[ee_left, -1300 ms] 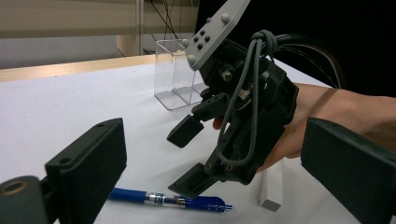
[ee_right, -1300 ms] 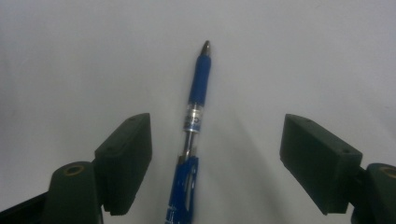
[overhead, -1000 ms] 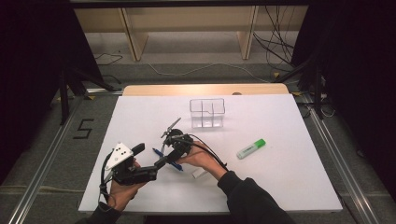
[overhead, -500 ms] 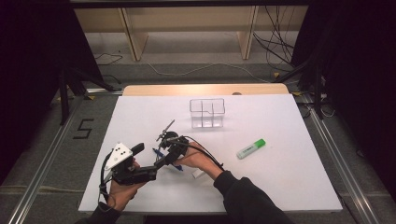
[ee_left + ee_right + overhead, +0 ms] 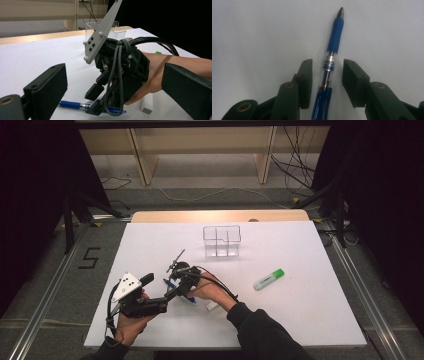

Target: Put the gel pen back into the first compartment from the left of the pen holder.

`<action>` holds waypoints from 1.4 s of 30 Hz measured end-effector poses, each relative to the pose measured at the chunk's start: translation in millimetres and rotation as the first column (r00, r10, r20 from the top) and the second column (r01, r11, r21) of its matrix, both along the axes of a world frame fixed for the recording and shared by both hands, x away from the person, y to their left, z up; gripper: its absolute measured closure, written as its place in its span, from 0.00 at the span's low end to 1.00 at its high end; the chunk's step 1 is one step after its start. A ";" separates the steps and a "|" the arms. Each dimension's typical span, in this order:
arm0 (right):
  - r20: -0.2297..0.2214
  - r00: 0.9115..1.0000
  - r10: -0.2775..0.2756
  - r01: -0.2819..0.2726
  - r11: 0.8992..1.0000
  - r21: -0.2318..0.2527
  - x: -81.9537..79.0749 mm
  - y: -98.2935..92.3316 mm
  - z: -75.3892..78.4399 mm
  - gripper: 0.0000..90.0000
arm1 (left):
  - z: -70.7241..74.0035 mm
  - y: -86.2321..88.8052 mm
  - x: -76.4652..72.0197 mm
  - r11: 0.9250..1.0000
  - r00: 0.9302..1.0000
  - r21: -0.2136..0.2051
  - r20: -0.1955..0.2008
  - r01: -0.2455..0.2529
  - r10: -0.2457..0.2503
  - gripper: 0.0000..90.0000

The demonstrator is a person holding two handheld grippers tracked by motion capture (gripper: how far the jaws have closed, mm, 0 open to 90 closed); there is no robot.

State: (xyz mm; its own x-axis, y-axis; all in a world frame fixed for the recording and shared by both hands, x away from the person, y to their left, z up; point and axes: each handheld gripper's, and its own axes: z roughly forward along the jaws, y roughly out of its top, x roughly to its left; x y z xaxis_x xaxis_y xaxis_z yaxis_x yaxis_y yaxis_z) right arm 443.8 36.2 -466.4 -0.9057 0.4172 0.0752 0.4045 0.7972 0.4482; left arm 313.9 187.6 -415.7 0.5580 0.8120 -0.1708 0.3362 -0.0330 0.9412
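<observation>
Blue, the pen (image 5: pixel 331 65) lay flat on the white table (image 5: pixel 310 310), tip toward twelve o'clock, between the right tongs (image 5: pixel 326 80), whose jaws had just been closing but did not yet touch it. Grasping looked underway; next, finish closing squarely on the barrel. Left tongs (image 5: pixel 112 92) stood open, empty.

Beyond the white table (image 5: pixel 310 310), a pale wooden shelf frame (image 5: pixel 200 145) stands on grey floor (image 5: pixel 60 270) strewn with cables (image 5: pixel 300 175), darkness either side.
</observation>
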 end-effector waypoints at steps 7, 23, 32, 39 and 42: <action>0.001 1.000 0.006 -0.006 1.000 -0.016 2.0 0.4 -1.3 0.72 | -0.3 -0.5 0.1 1.000 1.000 -0.003 -0.002 0.001 -0.001 0.07; 0.000 1.000 0.006 -0.006 0.998 -0.056 3.4 5.3 -2.2 0.79 | -0.3 0.2 0.4 1.000 1.000 0.002 -0.003 0.002 -0.002 0.07; 0.014 1.000 0.014 -0.013 0.995 -0.096 3.1 13.0 -1.4 0.83 | -0.2 0.7 0.4 1.000 1.000 0.004 0.000 0.000 0.000 0.07; 0.010 1.000 0.005 -0.004 0.994 -0.107 4.1 14.6 -0.8 0.86 | -0.3 0.3 0.3 1.000 1.000 0.002 -0.002 -0.002 0.002 0.07; 0.006 1.000 0.008 -0.007 0.994 -0.113 5.7 13.9 -0.4 0.88 | -0.4 0.2 0.4 1.000 1.000 0.000 -0.004 -0.003 0.003 0.07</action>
